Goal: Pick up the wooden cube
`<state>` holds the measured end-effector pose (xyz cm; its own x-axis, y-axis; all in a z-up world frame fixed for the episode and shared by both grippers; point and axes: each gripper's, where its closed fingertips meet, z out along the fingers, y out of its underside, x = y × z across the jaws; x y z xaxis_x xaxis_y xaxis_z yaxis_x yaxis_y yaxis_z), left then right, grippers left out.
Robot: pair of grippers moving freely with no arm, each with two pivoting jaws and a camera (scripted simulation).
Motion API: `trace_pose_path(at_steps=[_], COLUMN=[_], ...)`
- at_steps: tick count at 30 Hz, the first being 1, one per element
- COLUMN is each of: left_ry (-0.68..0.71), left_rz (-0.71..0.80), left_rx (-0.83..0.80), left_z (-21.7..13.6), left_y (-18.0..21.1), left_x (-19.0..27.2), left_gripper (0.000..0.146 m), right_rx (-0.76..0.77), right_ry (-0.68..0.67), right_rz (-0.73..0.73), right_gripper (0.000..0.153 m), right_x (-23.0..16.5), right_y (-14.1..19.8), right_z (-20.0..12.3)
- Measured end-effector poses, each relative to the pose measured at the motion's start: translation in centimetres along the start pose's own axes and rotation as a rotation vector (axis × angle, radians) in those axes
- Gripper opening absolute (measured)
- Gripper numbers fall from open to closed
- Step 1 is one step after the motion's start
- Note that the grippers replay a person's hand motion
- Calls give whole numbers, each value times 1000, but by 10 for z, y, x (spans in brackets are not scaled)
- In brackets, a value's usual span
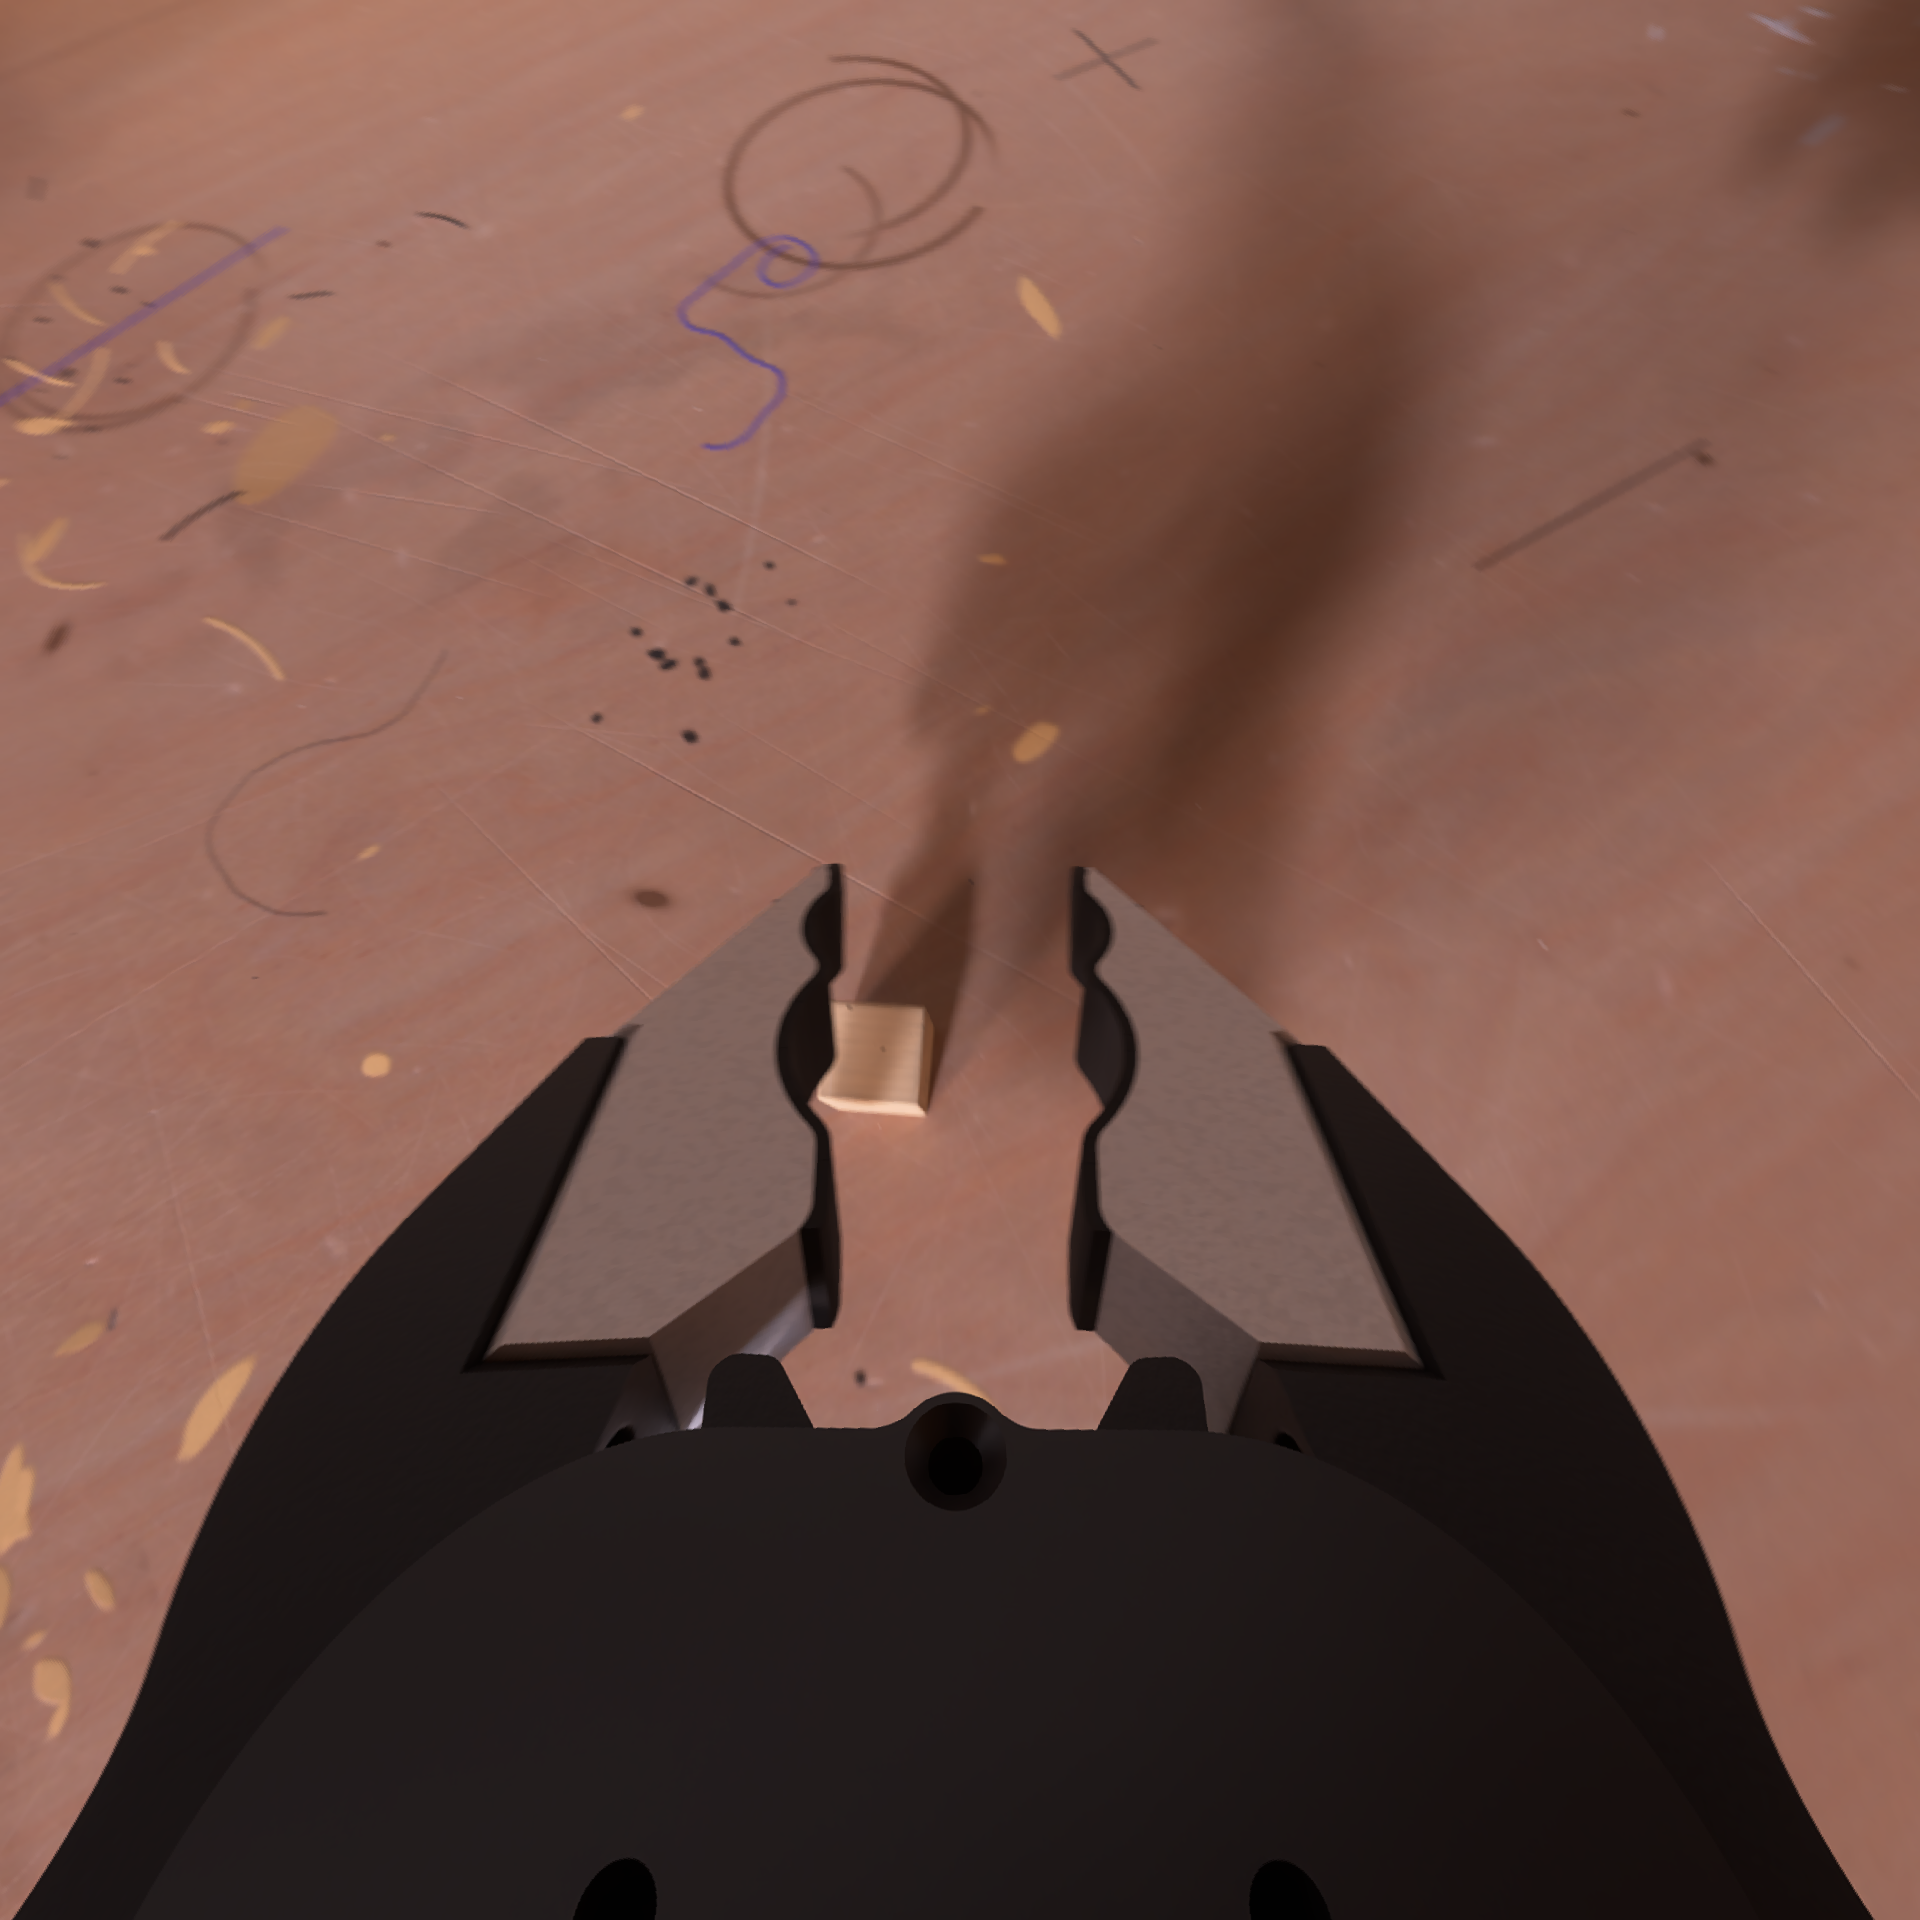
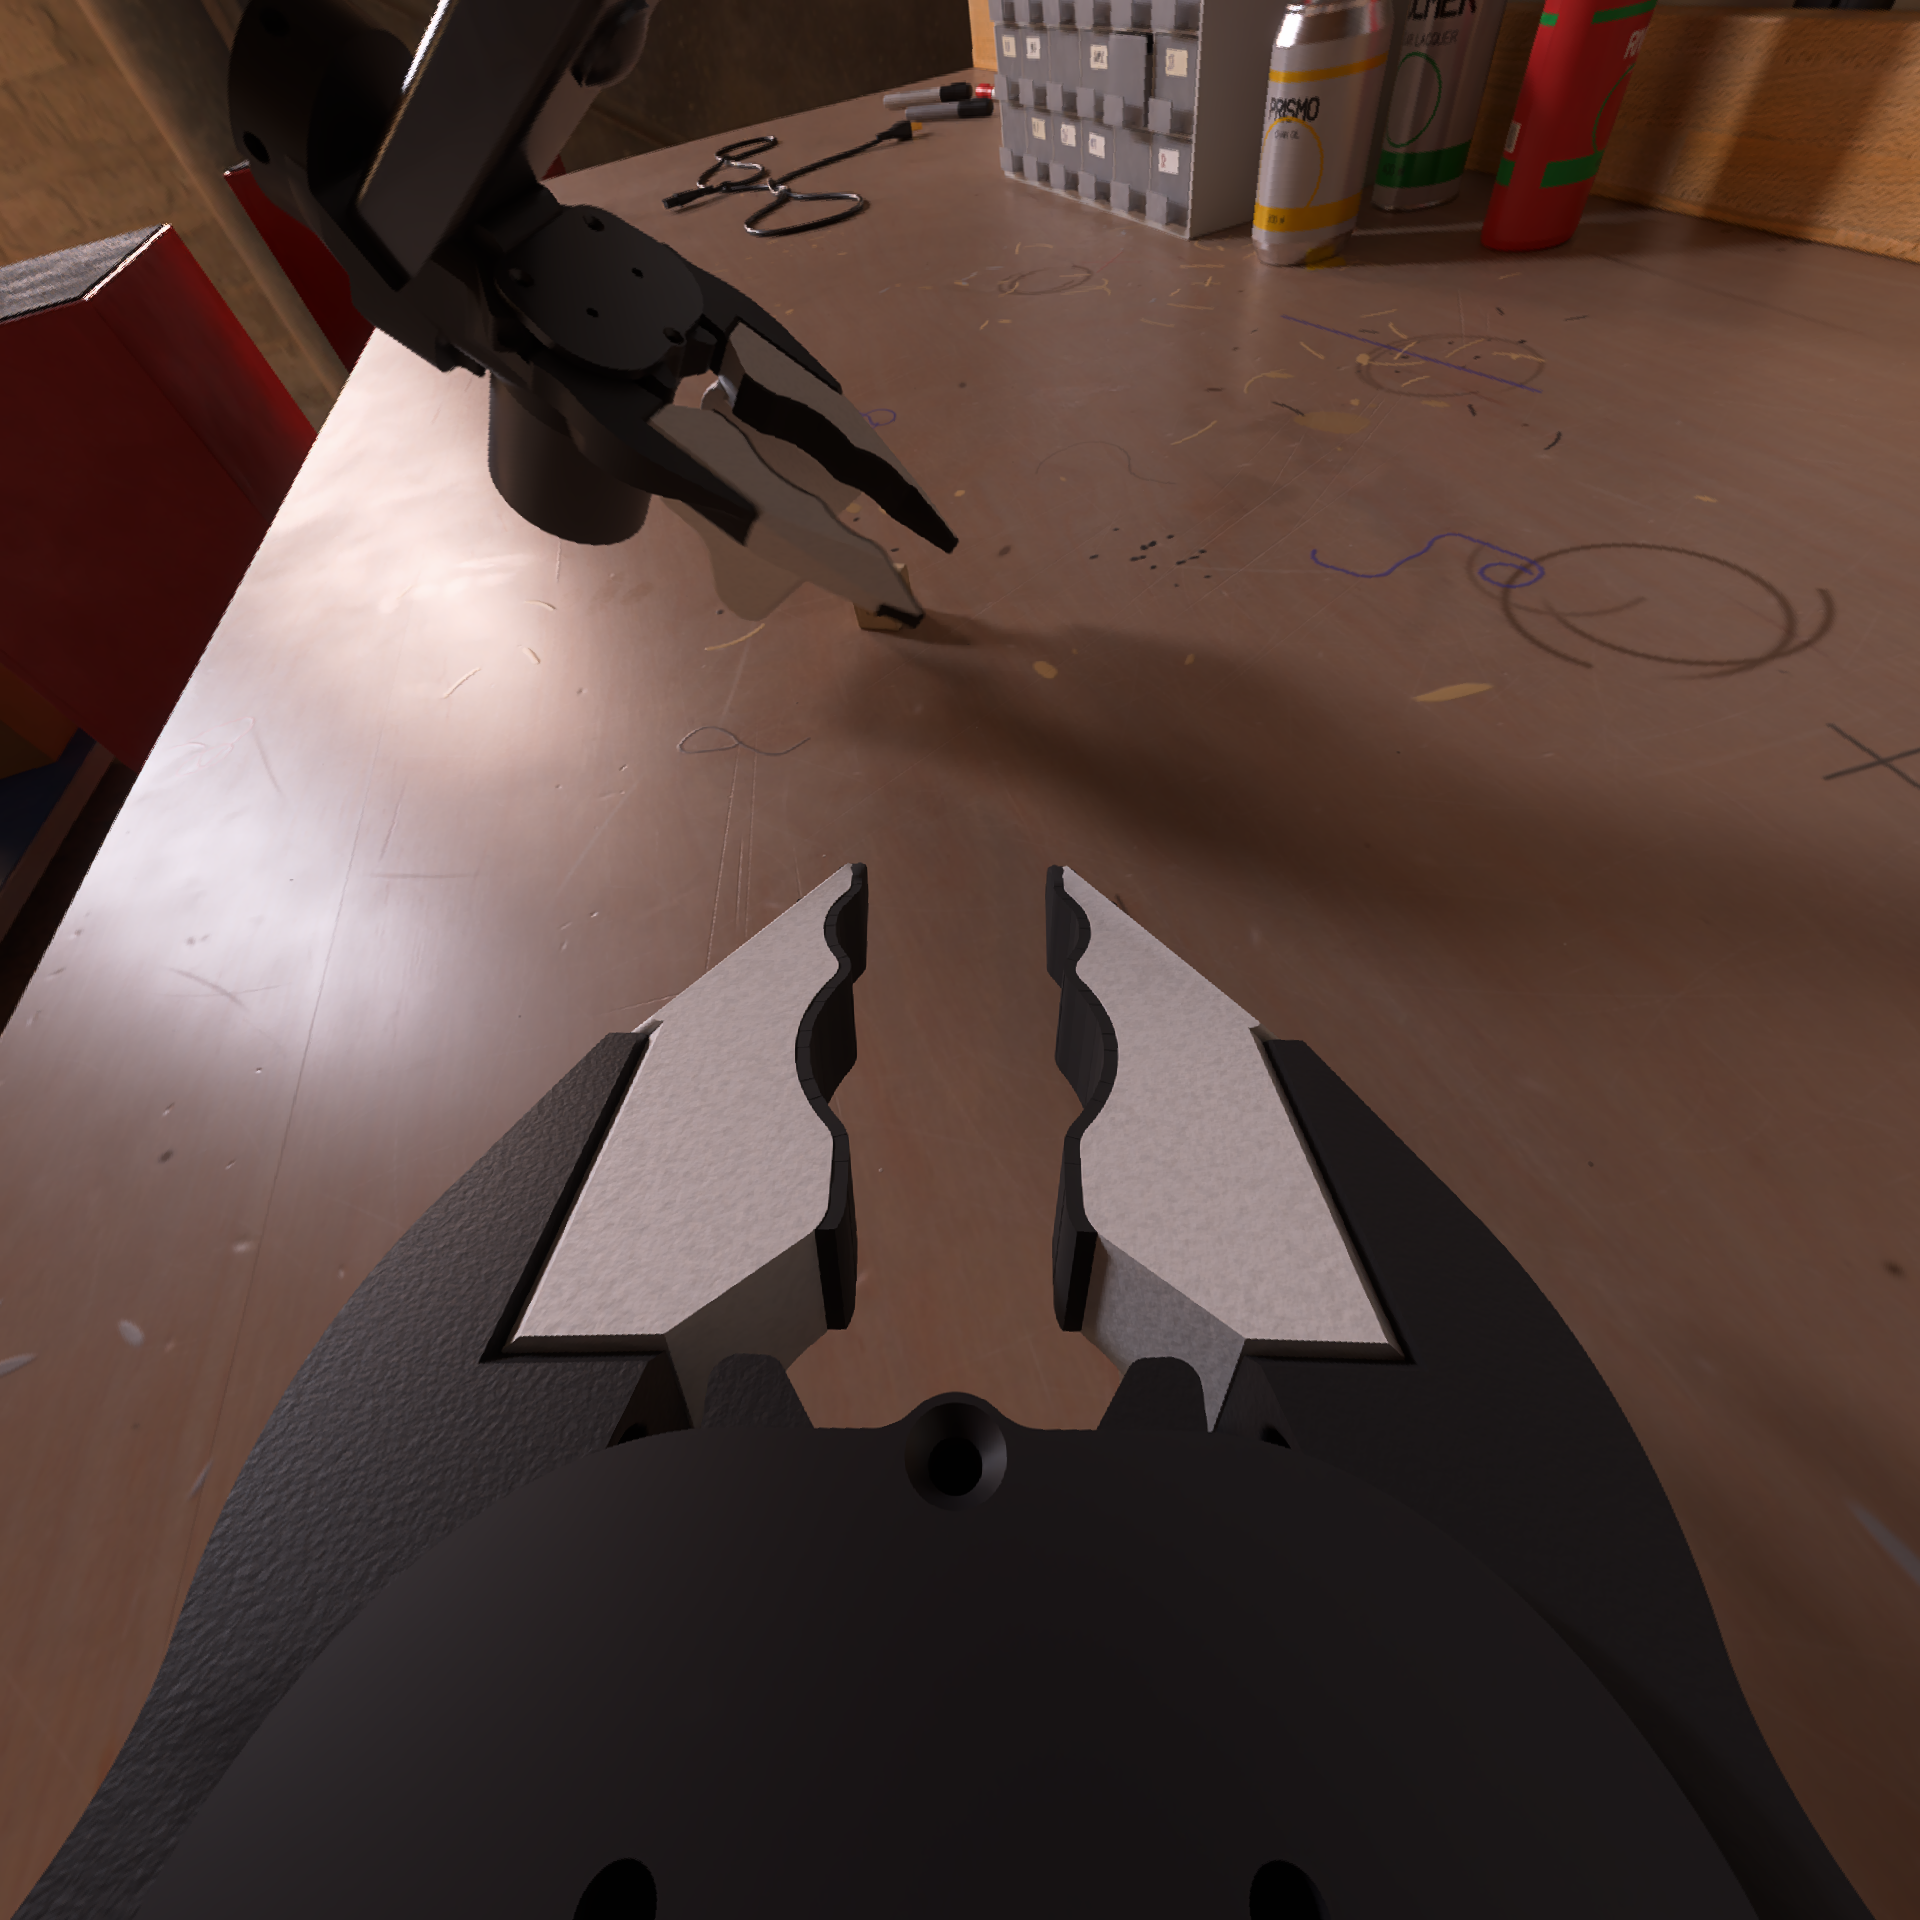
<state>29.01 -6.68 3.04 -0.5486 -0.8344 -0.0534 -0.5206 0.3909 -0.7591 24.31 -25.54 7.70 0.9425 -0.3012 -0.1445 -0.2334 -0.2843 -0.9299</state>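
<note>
A small pale wooden cube lies on the brown worktop. My left gripper is open, and the cube sits between its fingers, close against the left one with a gap to the right one. In the right wrist view the left gripper hangs tilted down over the cube, its lower fingertip hiding most of it. My right gripper is open and empty, low over the worktop, well short of the cube.
At the back right stand a grey drawer cabinet, a silver and yellow can, a green and white can and a red can. Cable and wire loops and markers lie at the back. A red box stands left of the worktop edge.
</note>
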Motion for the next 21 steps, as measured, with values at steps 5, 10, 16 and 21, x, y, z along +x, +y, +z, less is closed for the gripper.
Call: trace_pose_path(at_steps=[5, 10, 16, 21], left_ry=[60, 39, 13, 28], left_rz=[33, 57, 26, 40], left_rx=[-59, -124, -125, -157], left_z=[-12, -20, -17, -11], left_y=[16, 28, 31, 37], left_x=[-2, -15, -27, -24], left_gripper=[62, 51, 23, 29], right_rx=[-5, 0, 8, 8], right_ry=[-19, -31, -48, -47], right_rz=[18, 43, 79, 84], right_gripper=[34, 34, 34, 34], right_x=[0, 1, 4, 5], right_y=[2, 2, 2, 2], right_z=[2, 2, 3, 3])
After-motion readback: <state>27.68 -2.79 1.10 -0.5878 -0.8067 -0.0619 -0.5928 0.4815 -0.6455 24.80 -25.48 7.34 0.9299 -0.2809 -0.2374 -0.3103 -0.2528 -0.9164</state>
